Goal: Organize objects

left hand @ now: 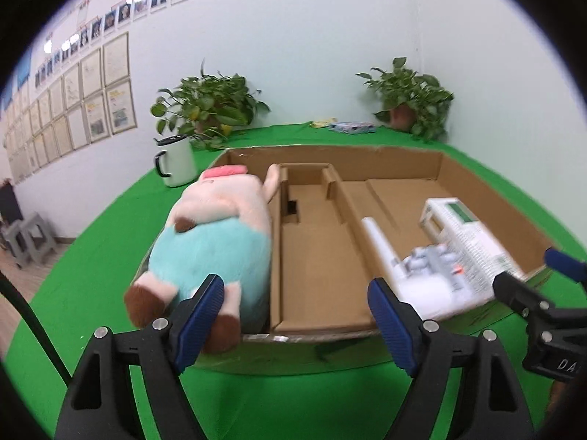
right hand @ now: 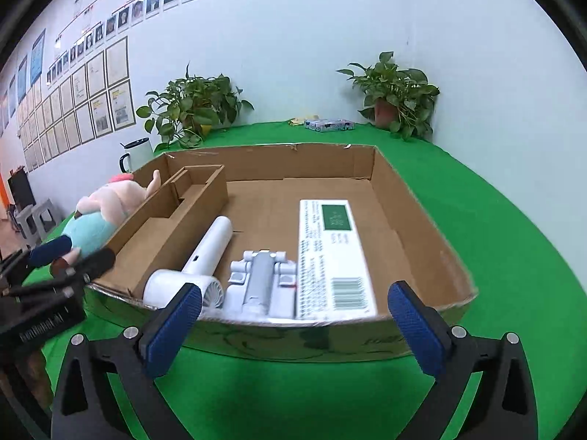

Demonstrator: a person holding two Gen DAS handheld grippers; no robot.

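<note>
— At the near edge of the green tablecloth (right hand: 513,256), how do the claws stand?

— The left gripper (left hand: 296,321) is spread wide with nothing between its blue pads; the right gripper (right hand: 304,330) likewise gapes, holding nothing. Both hover just short of the cardboard box (right hand: 422,220).

— And inside the box?

— In the wide right compartment, nearest the front wall: a white hair dryer (right hand: 198,260), a white-and-grey folding part (right hand: 258,278) just beside it, then a white carton with a green label and barcode (right hand: 332,256), lying flat. The narrow cardboard insert (right hand: 172,212) stands left of them.

— The toy?

— The plush pig in a teal shirt (left hand: 216,242) lies in the left compartment, feet overhanging the front edge.

— Farther back?

— A white mug with a black handle (left hand: 176,161), two potted plants (left hand: 209,110) (left hand: 411,102), and a small patterned packet (left hand: 352,127) near the wall.
</note>
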